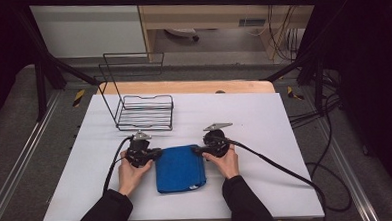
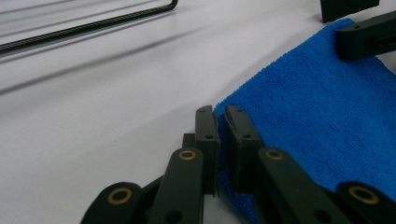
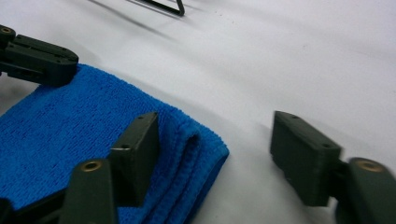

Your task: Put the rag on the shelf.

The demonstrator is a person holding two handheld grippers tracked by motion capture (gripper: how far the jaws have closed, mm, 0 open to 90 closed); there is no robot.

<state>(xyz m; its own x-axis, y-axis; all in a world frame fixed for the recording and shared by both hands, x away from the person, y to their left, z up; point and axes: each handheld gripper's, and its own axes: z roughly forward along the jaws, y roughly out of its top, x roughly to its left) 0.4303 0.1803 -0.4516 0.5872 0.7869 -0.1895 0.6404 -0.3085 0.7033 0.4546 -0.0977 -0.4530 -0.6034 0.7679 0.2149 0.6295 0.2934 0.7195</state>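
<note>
Blue cloth (image 1: 180, 167) folded flat on white table (image 1: 265, 127), between both grippers. Left gripper (image 2: 219, 135) pinched shut on cloth's far left corner. Right gripper (image 3: 224, 154) half open, straddling far right corner, pads not pressing. Wire rack (image 1: 145, 111) behind, apart.

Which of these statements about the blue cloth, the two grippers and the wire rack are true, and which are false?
1. The left gripper is shut on the cloth. True.
2. The right gripper pinches the cloth tightly. False: its jaws stand apart around the cloth's folded corner.
3. The cloth lies inside the rack. False: it lies on the table, nearer the person than the rack.
4. The cloth is folded. True: layered edges show in the right gripper view.
</note>
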